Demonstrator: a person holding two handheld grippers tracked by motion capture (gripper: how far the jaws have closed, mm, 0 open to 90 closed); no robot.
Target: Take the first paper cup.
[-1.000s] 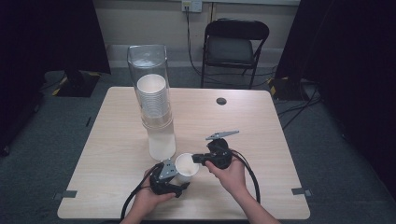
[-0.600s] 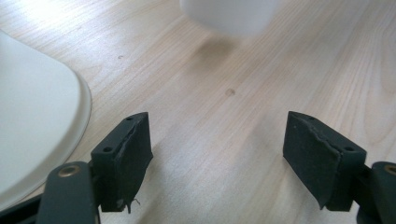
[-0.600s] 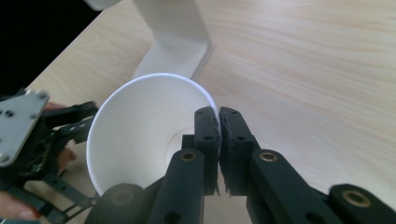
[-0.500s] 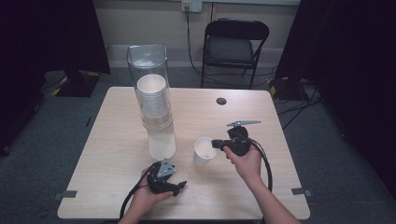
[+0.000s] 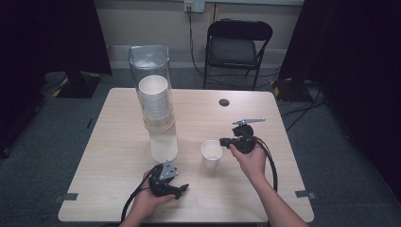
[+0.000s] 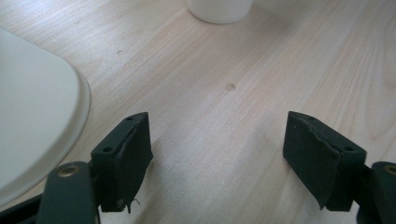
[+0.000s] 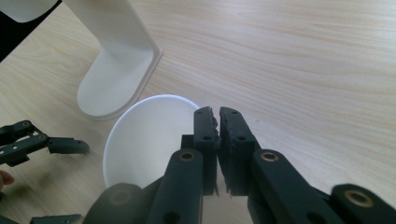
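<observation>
Now a white paper cup (image 5: 211,152) is pinched at its rim by the right gripper (image 5: 226,142), jaws closed almost flat on the cup wall. It stands upright on the table (image 5: 265,118), right of the cup dispenser (image 5: 158,109). A second ago the cup was held between both hands near the front edge; since then it has been carried right and away from the person and looks set down, though the rim is not yet released. The left gripper (image 5: 176,188) is kept low near the front edge, jaws spread wide with nothing between them, the dispenser's white base (image 6: 35,135) just beside it. Likely one cup has been pulled from the stack (image 5: 154,97) and placed; letting go seems next.
</observation>
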